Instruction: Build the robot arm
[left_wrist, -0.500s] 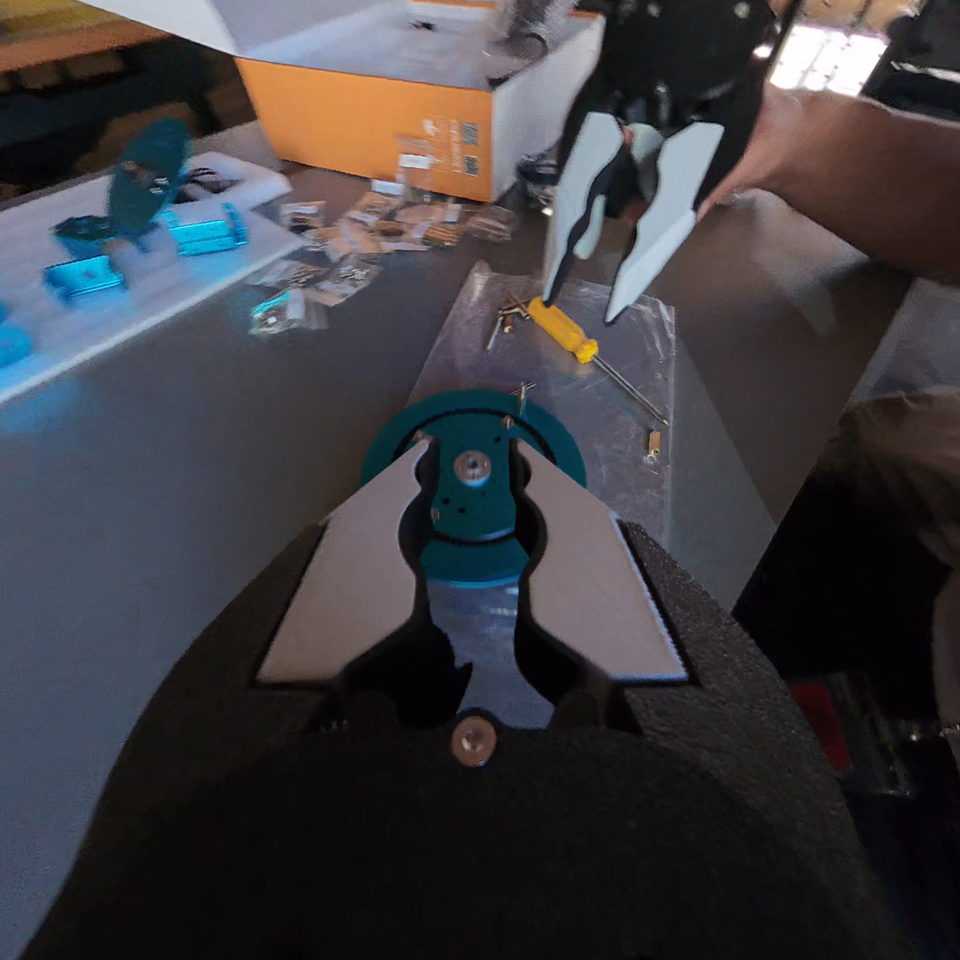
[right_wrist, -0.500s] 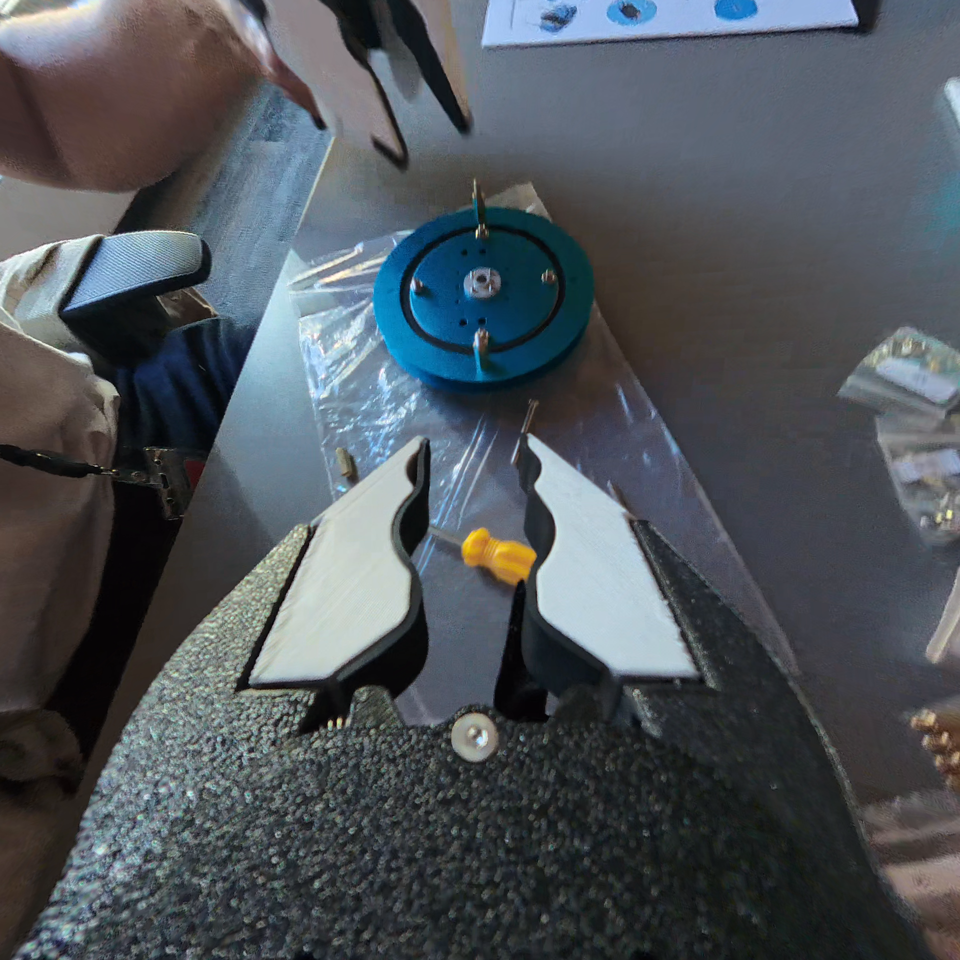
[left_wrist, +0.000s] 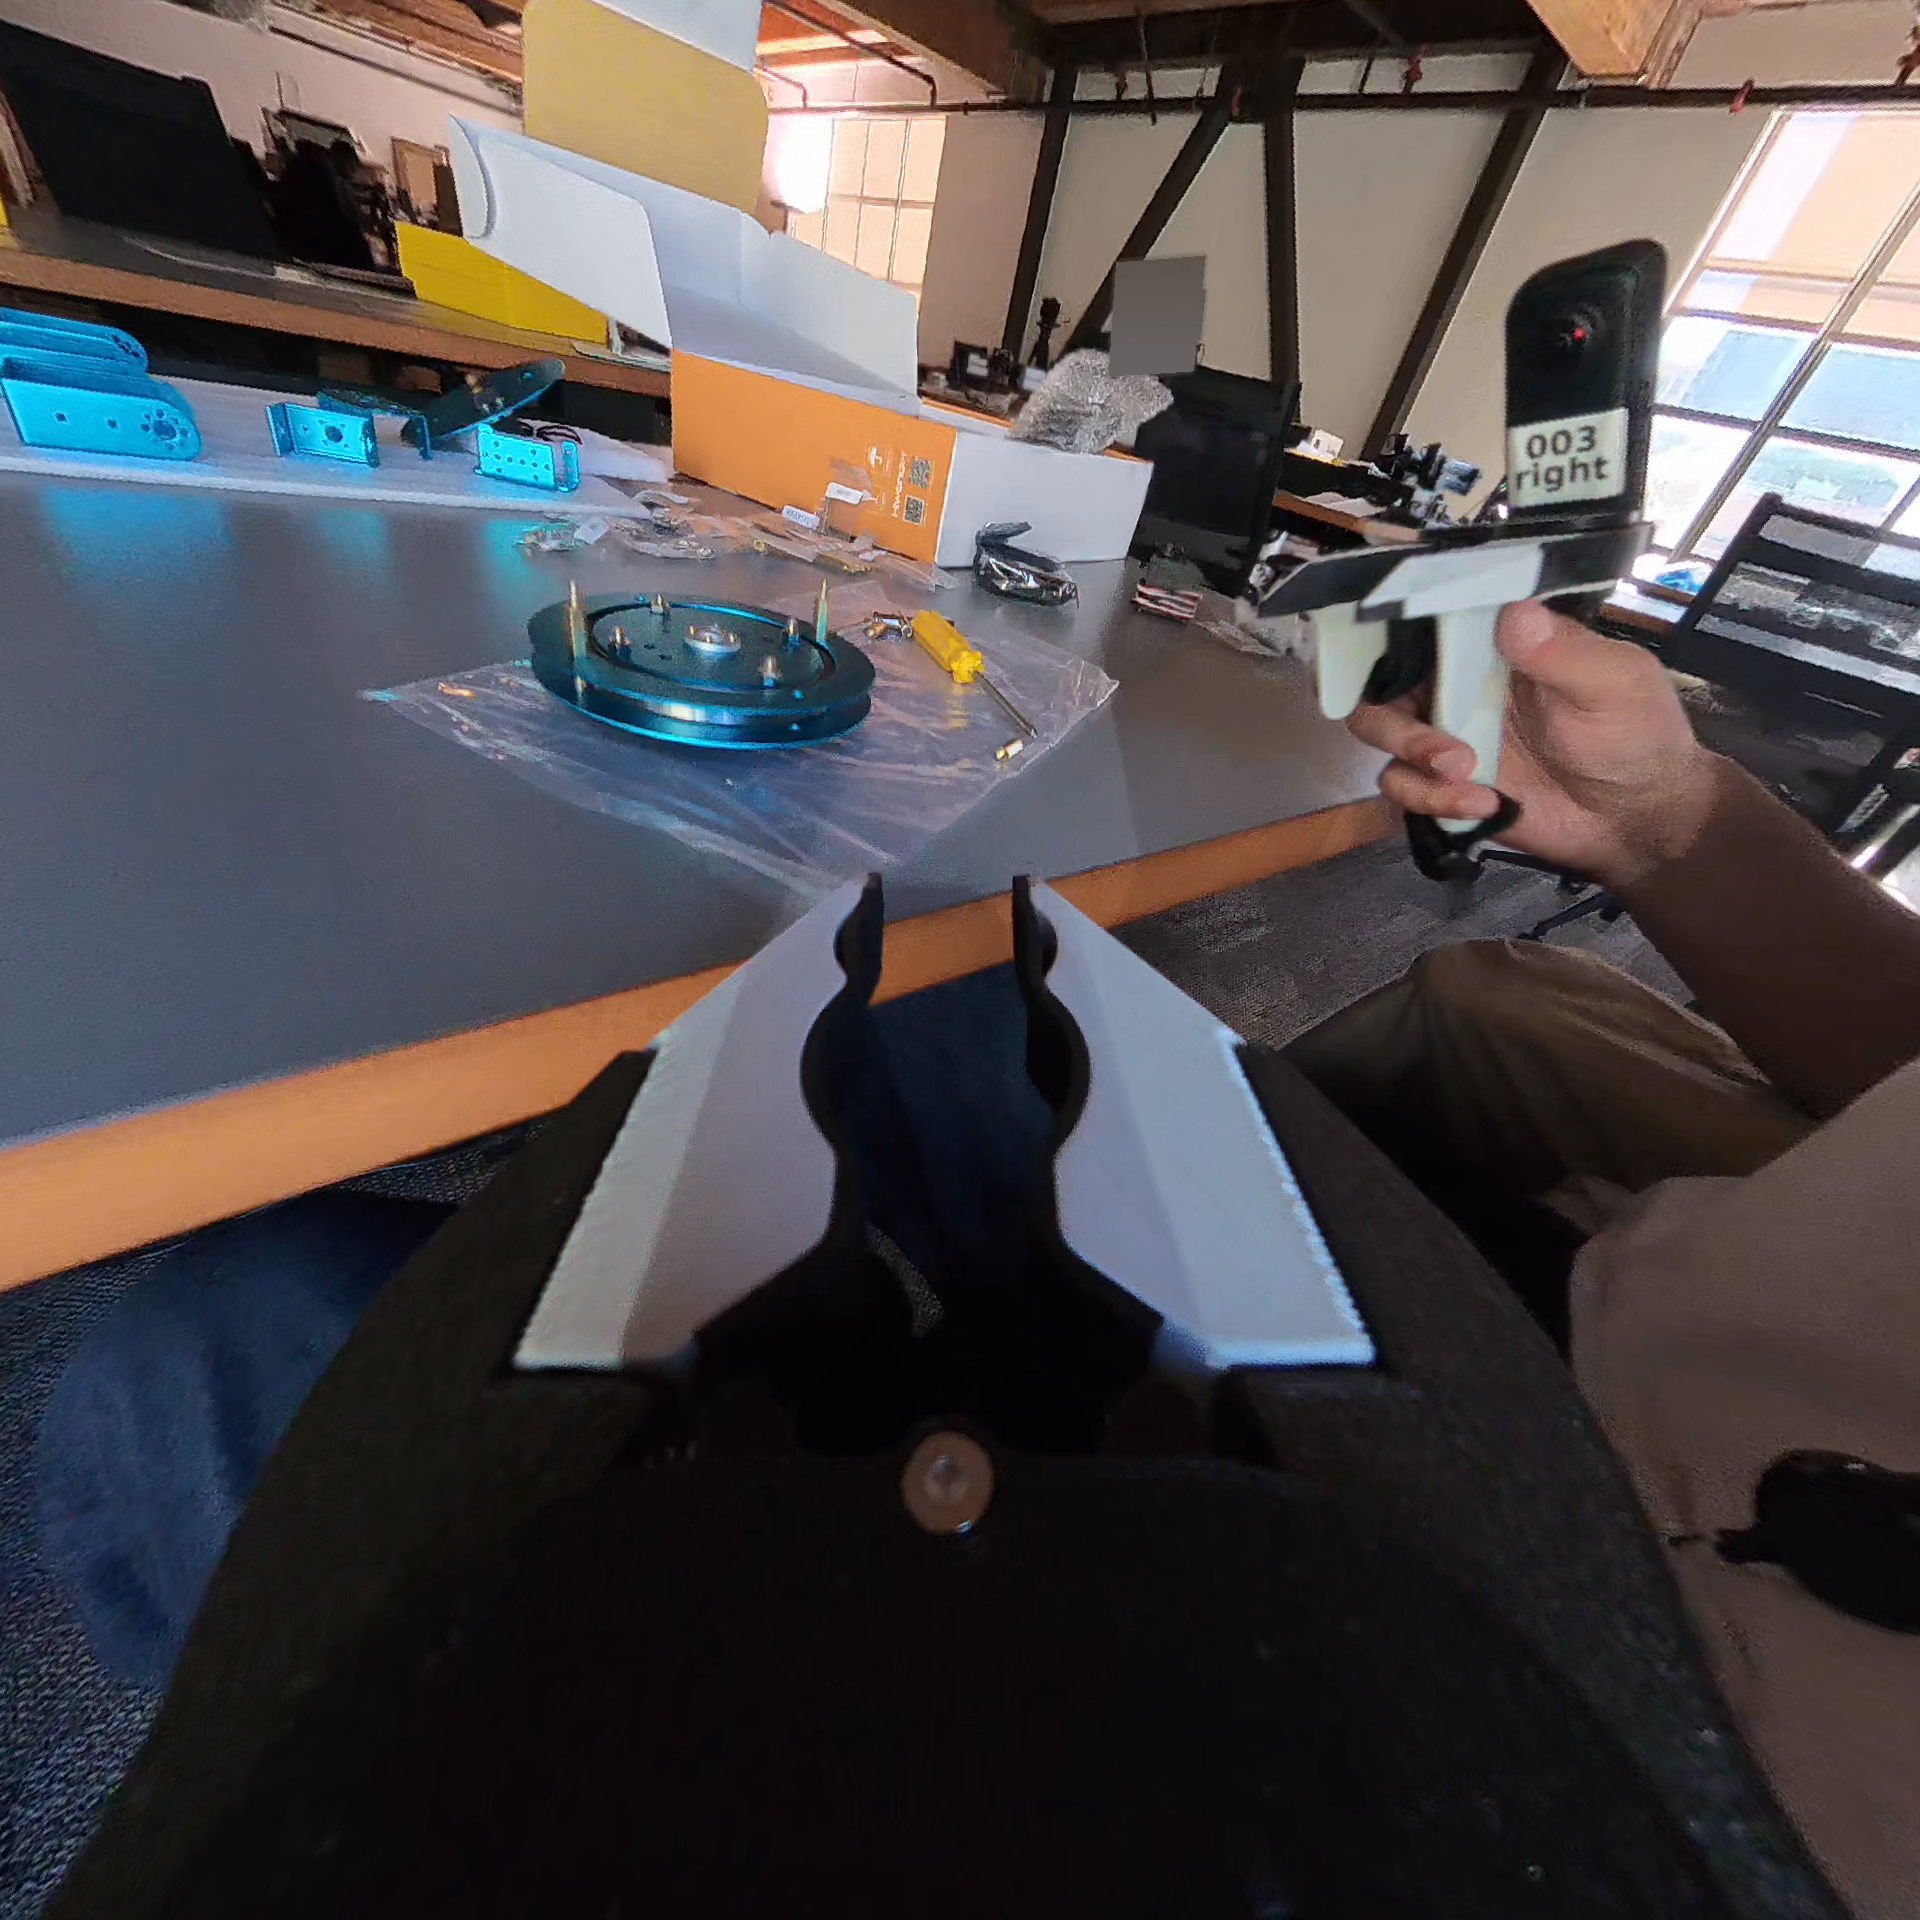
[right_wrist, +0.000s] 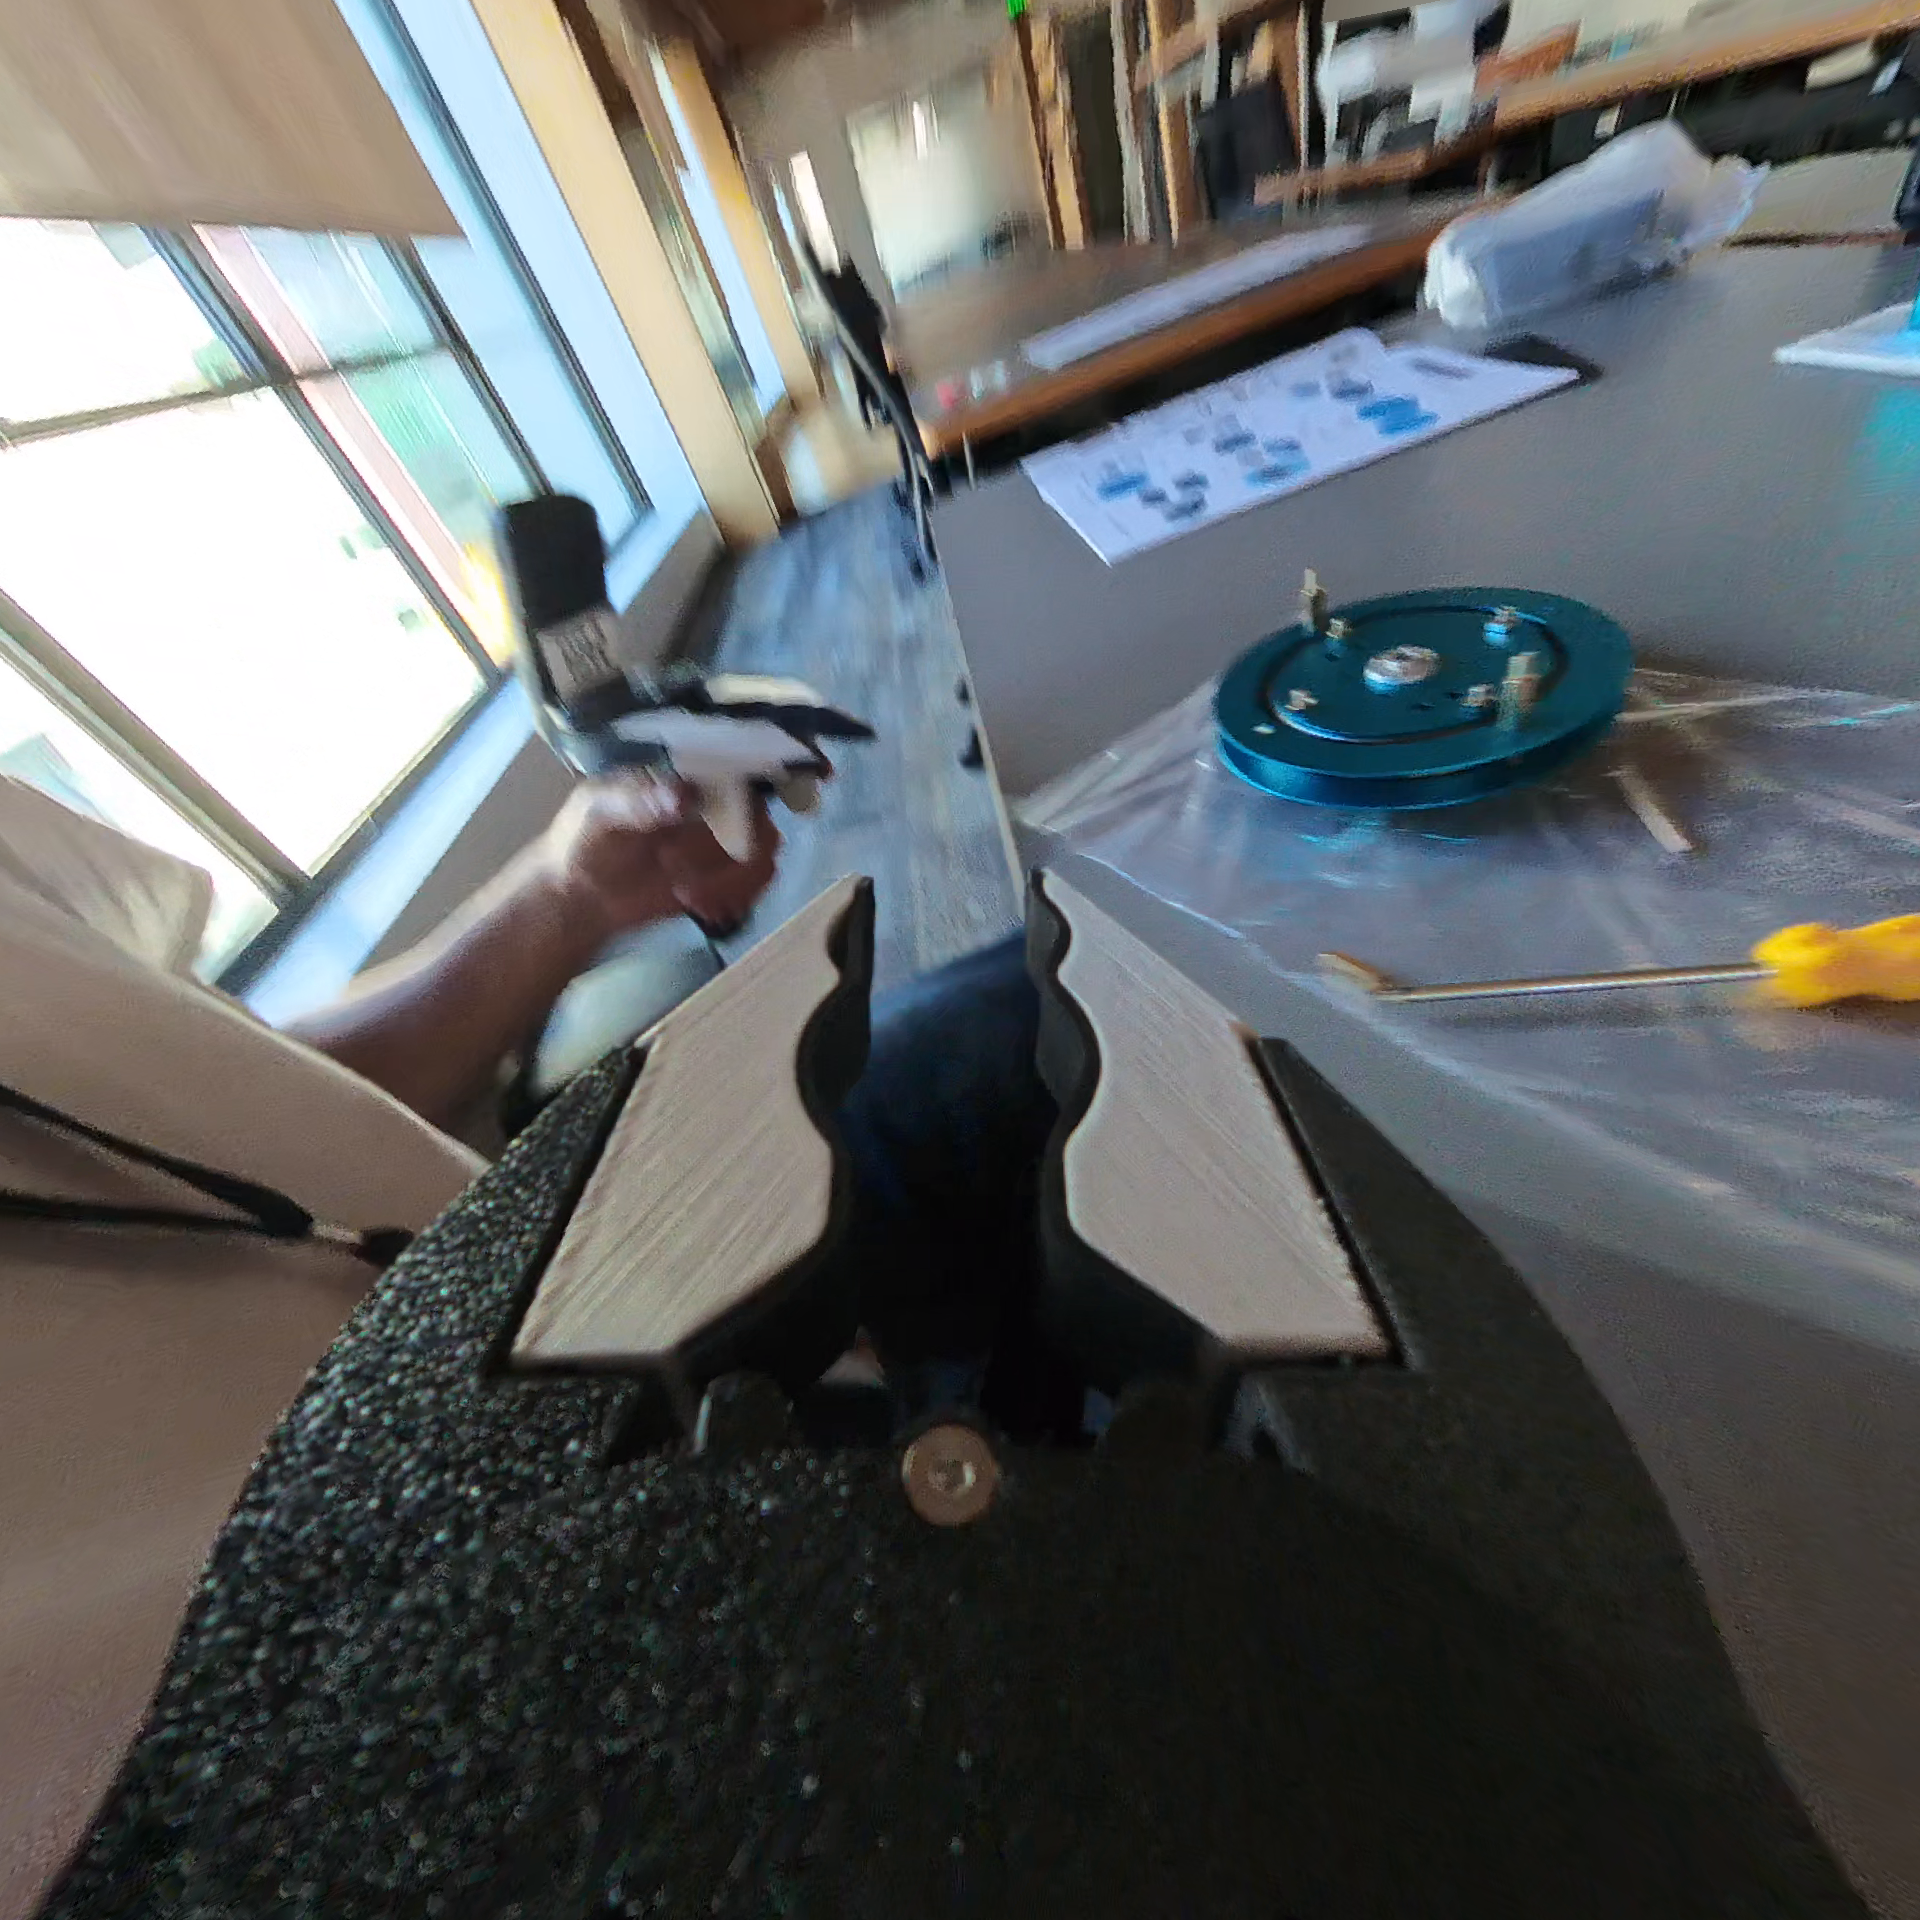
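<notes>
The left gripper (left_wrist: 945, 904) hangs off the near edge of the table (left_wrist: 260, 831), over a lap in dark trousers, its jaws parted and nothing between them. The right gripper (right_wrist: 948, 902) is likewise released and empty, held by a hand (left_wrist: 1548, 748) in the air beyond the table's corner, well apart from anything on the surface; in the right wrist view the left gripper shows only as a blur beside the window. Neither claw touches or is close to any object. Farther out, a blue metal disc (left_wrist: 701, 670) lies flat on a clear plastic sheet (left_wrist: 790, 769) on the grey tabletop, with several short brass standoffs standing upright from its face and a silver hub at its centre. A yellow-handled screwdriver (right_wrist: 1621, 971) lies on the same sheet just beside the disc, not touching it, and a loose brass standoff (left_wrist: 1010, 748) rests near the screwdriver's tip. Behind these sit small bags of hardware (left_wrist: 665, 535), an open orange and white box (left_wrist: 831, 416), and blue metal brackets (left_wrist: 99, 421) on a white sheet. Judging from how things lie, the disc is partly fitted with posts, some fasteners remain loose, and both tools are drawn clear of the work.
</notes>
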